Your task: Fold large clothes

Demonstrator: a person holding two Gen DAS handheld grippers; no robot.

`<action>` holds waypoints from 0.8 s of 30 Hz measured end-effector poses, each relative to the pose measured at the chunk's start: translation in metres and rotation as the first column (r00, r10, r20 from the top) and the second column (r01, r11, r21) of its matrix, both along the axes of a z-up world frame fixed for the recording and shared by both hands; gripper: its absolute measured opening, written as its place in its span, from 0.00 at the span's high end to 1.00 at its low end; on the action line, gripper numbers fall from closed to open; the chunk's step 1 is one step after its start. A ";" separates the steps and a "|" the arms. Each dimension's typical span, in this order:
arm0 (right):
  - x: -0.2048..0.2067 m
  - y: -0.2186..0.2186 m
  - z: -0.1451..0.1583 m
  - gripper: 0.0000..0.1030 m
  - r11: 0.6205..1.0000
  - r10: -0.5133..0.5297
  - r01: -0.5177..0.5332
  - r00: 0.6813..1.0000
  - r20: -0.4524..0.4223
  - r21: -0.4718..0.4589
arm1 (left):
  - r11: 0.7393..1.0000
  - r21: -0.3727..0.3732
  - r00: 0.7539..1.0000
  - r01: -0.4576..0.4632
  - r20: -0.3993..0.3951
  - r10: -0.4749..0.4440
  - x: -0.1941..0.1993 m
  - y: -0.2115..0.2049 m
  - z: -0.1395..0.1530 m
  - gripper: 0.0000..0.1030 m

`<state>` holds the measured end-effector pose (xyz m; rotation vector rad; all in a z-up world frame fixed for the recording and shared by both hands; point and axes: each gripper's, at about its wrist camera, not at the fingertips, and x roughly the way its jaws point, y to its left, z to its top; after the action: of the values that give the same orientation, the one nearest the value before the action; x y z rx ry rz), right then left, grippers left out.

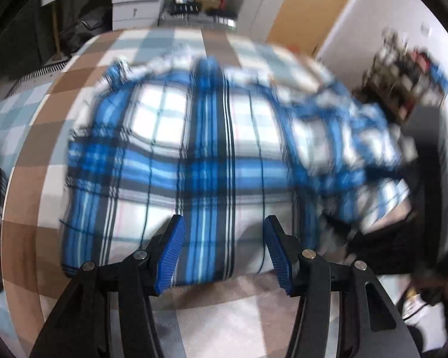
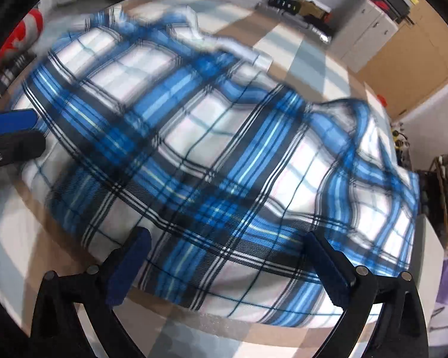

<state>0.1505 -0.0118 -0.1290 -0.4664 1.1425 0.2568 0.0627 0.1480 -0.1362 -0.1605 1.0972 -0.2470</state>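
I see the plaid shirt (image 1: 194, 155) lying spread on the worktop (image 1: 30, 185), which is covered with a cloth checked in brown, pale blue and white. The shirt is blue, white and black. In the left wrist view its long axis runs away from me, from the hem near my left claw (image 1: 224, 250) toward the ruffled far edge, and the bold blue-and-black stripe follows that line up the middle. Off to the right the fabric is bunched and blurred, hanging toward the worktop's edge.

My left claw hovers above the near hem with its blue pads (image 1: 171, 253) standing apart, and nothing is pinched between them. My right claw (image 2: 227, 265) is spread wider, its fingers either side of the near hem, not pressing on the cloth as far as I can tell. In the right wrist view the shirt lies on a slant, its stripes running from lower left to upper right, with a pale rolled edge at the far side. The left claw's blue tip shows at the left border of that view, just beside the shirt's edge.

I can read no brand, label or writing on the shirt; the motion blur hides fine detail. White drawer units (image 1: 134, 3) stand behind the worktop.
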 end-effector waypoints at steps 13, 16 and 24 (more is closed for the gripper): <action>-0.048 -0.167 0.052 0.00 0.664 -0.386 0.370 0.914 -0.126 0.650 | 0.993 0.050 0.988 -0.106 0.119 0.100 -0.017 0.018 0.033 0.51; -0.065 -0.230 0.031 0.00 0.461 -0.470 0.496 0.840 -0.271 0.736 | 0.982 0.054 0.966 -0.180 0.198 0.166 -0.028 0.027 0.051 0.51; -0.052 -0.291 -0.018 0.00 0.242 -0.482 0.603 0.755 -0.445 0.760 | 0.991 -0.114 0.965 -0.071 0.242 0.097 -0.037 -0.004 0.074 0.51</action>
<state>0.0988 -0.3028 -0.1473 0.9417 1.0502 0.2193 0.0255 0.1435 -0.0625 -0.2623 0.8277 -0.2407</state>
